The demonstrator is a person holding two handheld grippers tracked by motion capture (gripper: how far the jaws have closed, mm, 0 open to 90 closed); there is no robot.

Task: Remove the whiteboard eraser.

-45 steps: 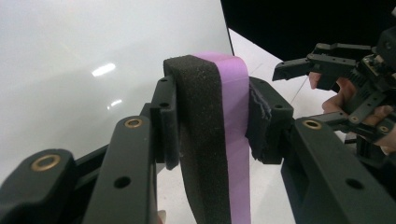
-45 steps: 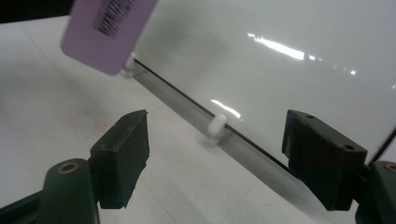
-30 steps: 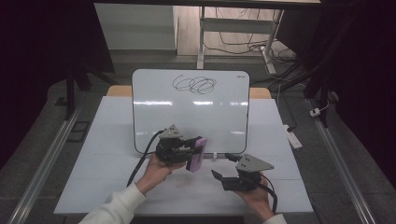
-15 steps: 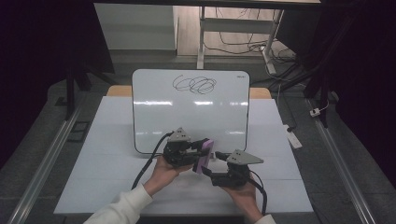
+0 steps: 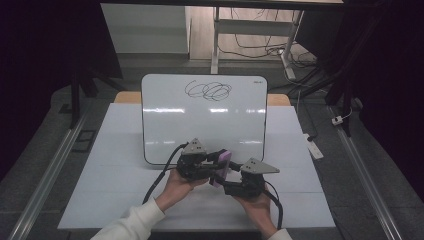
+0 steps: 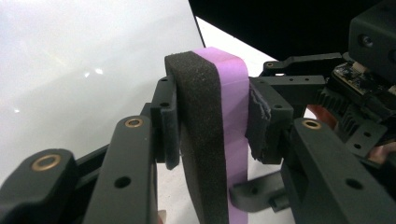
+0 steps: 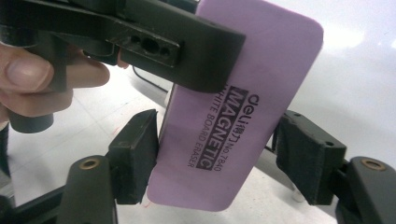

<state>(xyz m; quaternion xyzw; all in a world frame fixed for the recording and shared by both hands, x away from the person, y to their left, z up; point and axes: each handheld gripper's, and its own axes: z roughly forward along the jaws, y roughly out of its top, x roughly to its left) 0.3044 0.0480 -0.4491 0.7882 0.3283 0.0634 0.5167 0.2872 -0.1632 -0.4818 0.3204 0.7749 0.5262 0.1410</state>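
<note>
Purple eraser [image 7: 233, 116] between both grippers' fingers [image 7: 135, 154]

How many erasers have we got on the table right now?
1. The purple whiteboard eraser is off the table, held between the left tongs and right tongs before the whiteboard. None seems hidden.

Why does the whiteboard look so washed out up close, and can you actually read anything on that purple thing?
In the left gripper view the whiteboard is overexposed, nearly featureless white; in the high view it bears a band of lamp glare amid dark surroundings; in the right gripper view the eraser is sharp, its "MAGNETIC WHITE BOARD ERASER" print legible.
</note>
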